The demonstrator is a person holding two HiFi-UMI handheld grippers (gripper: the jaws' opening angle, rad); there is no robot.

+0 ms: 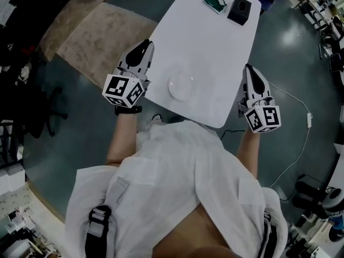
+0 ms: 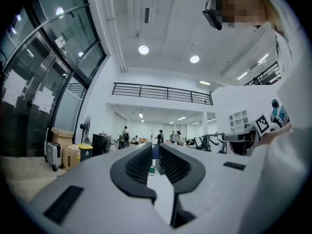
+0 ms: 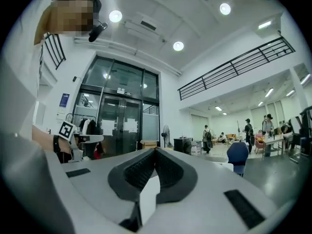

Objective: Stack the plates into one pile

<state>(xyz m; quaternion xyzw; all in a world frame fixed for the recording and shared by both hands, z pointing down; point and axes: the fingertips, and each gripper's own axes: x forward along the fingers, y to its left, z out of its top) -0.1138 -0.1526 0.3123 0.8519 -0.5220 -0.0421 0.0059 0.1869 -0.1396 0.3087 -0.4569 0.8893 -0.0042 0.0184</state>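
A pile of clear glass plates (image 1: 181, 86) rests on the white table (image 1: 215, 42) close to its near edge. My left gripper (image 1: 145, 46) hangs past the table's left edge, to the left of the plates and apart from them. Its jaws stand a narrow slit apart with nothing between them (image 2: 154, 147). My right gripper (image 1: 249, 69) is off the table's right edge, shut with its tips touching and empty (image 3: 155, 151). Both gripper views look level out into a large hall, and no plate shows in them.
At the table's far end lie a green-and-white object (image 1: 215, 2) and a black box (image 1: 239, 9). A beige rug (image 1: 102, 34) covers the floor to the left. A white cable (image 1: 301, 112) runs over the floor on the right. People stand far off in the hall.
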